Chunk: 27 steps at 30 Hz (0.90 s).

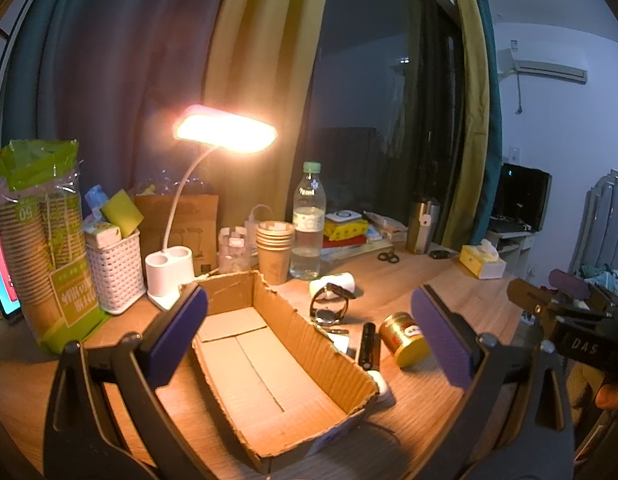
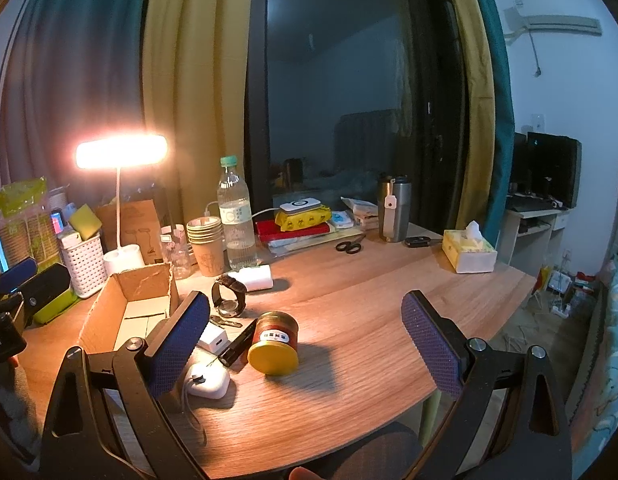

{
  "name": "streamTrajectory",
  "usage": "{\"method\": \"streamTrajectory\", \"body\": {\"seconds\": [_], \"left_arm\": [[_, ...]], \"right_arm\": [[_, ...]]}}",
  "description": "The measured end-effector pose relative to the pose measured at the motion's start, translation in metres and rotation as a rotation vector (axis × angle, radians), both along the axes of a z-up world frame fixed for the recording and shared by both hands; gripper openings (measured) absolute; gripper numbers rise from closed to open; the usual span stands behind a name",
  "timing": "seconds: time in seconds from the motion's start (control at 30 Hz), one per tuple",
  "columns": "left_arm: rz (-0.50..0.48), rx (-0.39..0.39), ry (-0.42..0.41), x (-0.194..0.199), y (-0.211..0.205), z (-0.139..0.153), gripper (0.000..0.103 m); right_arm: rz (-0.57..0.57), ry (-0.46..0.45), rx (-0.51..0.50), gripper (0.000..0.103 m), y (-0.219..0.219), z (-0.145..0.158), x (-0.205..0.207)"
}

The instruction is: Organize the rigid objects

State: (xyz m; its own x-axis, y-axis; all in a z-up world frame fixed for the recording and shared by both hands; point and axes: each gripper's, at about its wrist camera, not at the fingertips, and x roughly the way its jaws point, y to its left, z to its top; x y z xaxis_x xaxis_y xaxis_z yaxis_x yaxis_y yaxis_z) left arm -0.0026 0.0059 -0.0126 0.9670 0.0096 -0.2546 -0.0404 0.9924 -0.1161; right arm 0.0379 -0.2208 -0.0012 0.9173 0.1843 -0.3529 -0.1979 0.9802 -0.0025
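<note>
An empty cardboard box (image 1: 265, 384) (image 2: 125, 304) lies on the wooden desk. Right of it sit a gold-lidded tin on its side (image 1: 403, 338) (image 2: 275, 342), a black pen-like stick (image 1: 368, 346) (image 2: 239, 342), a wristwatch (image 1: 329, 306) (image 2: 229, 296), a white earbud case (image 2: 207, 380), a small white charger cube (image 2: 213, 339) and a white roll (image 2: 256, 277). My left gripper (image 1: 309, 340) hangs open above the box. My right gripper (image 2: 305, 344) is open above the tin and holds nothing.
At the back stand a lit desk lamp (image 1: 225, 134), a stack of paper cups (image 1: 273, 250), a water bottle (image 1: 307, 222), a white basket (image 1: 115, 272), a steel tumbler (image 2: 393, 212), scissors (image 2: 349, 246) and a tissue box (image 2: 467, 250). The desk edge (image 2: 449, 376) runs on the right.
</note>
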Motion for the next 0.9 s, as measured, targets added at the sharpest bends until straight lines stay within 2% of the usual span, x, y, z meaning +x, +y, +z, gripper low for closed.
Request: {"method": "streamTrajectory", "body": {"seconds": [0.67, 0.77, 0.9], "left_arm": [[0.008, -0.008, 0.004, 0.0, 0.003, -0.004, 0.102], [0.022, -0.01, 0.016, 0.002, 0.004, -0.007, 0.102], [0.06, -0.033, 0.076, 0.01, 0.014, -0.019, 0.102]], "right_arm": [[0.005, 0.007, -0.003, 0.098, 0.001, -0.002, 0.001], [0.007, 0.015, -0.006, 0.098, 0.003, -0.005, 0.005], [0.0, 0.038, -0.013, 0.098, 0.006, -0.014, 0.013]]}}
